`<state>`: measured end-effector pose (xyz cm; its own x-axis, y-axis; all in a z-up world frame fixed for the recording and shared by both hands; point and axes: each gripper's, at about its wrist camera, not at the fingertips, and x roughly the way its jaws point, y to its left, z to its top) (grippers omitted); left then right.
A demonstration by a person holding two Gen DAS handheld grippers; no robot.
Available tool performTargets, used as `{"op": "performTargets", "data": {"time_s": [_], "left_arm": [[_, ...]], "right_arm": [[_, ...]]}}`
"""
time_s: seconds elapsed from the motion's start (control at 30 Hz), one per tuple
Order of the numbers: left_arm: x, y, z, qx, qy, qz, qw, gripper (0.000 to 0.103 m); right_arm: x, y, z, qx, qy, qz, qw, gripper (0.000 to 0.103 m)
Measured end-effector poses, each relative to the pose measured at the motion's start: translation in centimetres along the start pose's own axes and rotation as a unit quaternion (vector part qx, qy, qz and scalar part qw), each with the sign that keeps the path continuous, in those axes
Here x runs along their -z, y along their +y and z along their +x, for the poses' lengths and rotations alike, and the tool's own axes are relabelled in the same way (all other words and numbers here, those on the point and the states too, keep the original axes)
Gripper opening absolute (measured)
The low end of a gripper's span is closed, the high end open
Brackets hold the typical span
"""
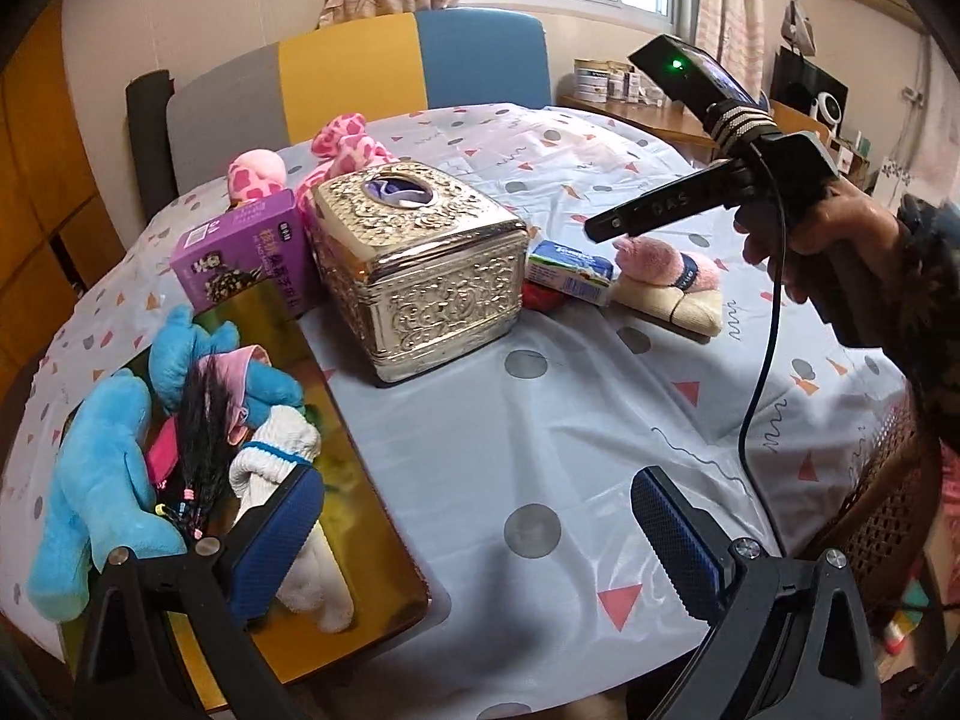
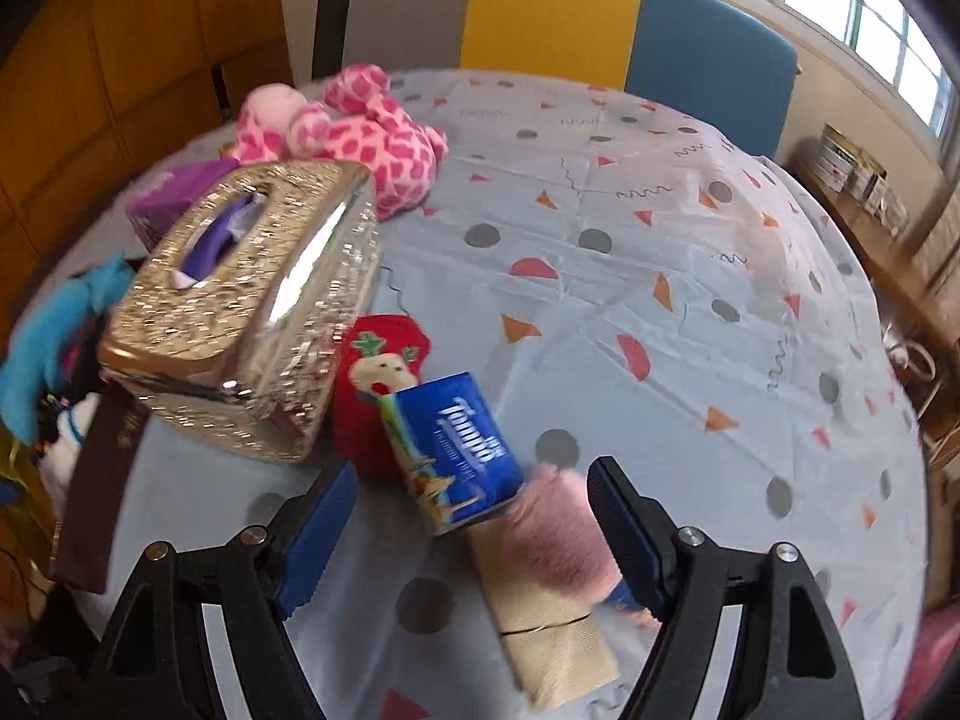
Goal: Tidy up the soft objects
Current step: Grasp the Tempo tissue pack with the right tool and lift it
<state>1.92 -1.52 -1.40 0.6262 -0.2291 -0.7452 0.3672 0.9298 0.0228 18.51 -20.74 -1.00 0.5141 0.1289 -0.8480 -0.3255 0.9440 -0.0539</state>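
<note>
Left cam alone shows gold tray point(image 1: 336, 420) at 9 o'clock holding blue plush point(image 1: 96, 480), white sock point(image 1: 276, 456), hair piece point(image 1: 201, 420). Right cam alone shows red sock point(image 2: 372, 372) clearly, tucked under Tempo pack point(image 2: 456, 450). Right claw point(image 2: 474, 531) spread, empty, pink sock point(image 2: 558, 528) and beige cloth point(image 2: 558, 642) between fingers, contact unclear, frame blurred. Left claw point(image 1: 474, 534) spread, empty, over bare tablecloth point(image 1: 540, 420). Tissue box point(image 1: 414, 264) hides most of pink plush point(image 1: 342, 144)

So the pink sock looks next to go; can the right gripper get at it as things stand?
Probably yes: the right gripper is open above the pink sock, though the tissue pack lies close alongside.
</note>
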Motion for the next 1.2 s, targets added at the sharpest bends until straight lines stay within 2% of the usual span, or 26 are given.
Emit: {"op": "performTargets", "data": {"time_s": [0.17, 0.3, 0.43, 0.57, 0.63, 0.9, 0.93, 1.0, 1.2], "left_arm": [[0.2, 0.8, 0.2, 0.012, 0.003, -0.017, 0.9998, 0.103], [0.3, 0.9, 0.4, 0.023, 0.005, -0.023, 0.9995, 0.103], [0.3, 1.0, 0.2, 0.026, 0.002, -0.027, 0.9993, 0.103], [0.3, 1.4, 0.2, 0.025, 0.006, -0.036, 0.9990, 0.103], [0.4, 1.5, 0.5, 0.024, 0.010, -0.040, 0.9989, 0.103], [0.4, 1.4, 0.7, 0.027, 0.016, -0.039, 0.9987, 0.103], [0.4, 1.3, 0.6, 0.027, 0.016, -0.039, 0.9988, 0.103], [0.4, 1.4, 0.6, 0.026, 0.015, -0.039, 0.9988, 0.103], [0.5, 1.2, 0.3, 0.027, 0.013, -0.039, 0.9988, 0.103]], "right_arm": [[-0.7, -2.6, -0.4, -0.021, 0.009, 0.025, 0.999, 0.079], [-1.5, -0.5, 0.4, -0.057, 0.045, -0.048, 0.996, 0.081], [-2.2, 1.9, 3.5, -0.041, 0.095, -0.112, 0.988, 0.081], [-2.6, 3.0, 7.1, -0.011, 0.138, -0.149, 0.979, 0.079], [-2.5, 2.9, 7.9, -0.015, 0.143, -0.146, 0.979, 0.071], [-2.2, 2.3, 8.5, -0.034, 0.145, -0.121, 0.981, 0.070], [-2.2, 2.3, 8.4, -0.037, 0.144, -0.120, 0.982, 0.062], [-2.0, 1.7, 8.3, -0.037, 0.139, -0.119, 0.982, 0.056], [-1.9, 1.2, 6.9, -0.056, 0.123, -0.099, 0.986, 0.054]]}}
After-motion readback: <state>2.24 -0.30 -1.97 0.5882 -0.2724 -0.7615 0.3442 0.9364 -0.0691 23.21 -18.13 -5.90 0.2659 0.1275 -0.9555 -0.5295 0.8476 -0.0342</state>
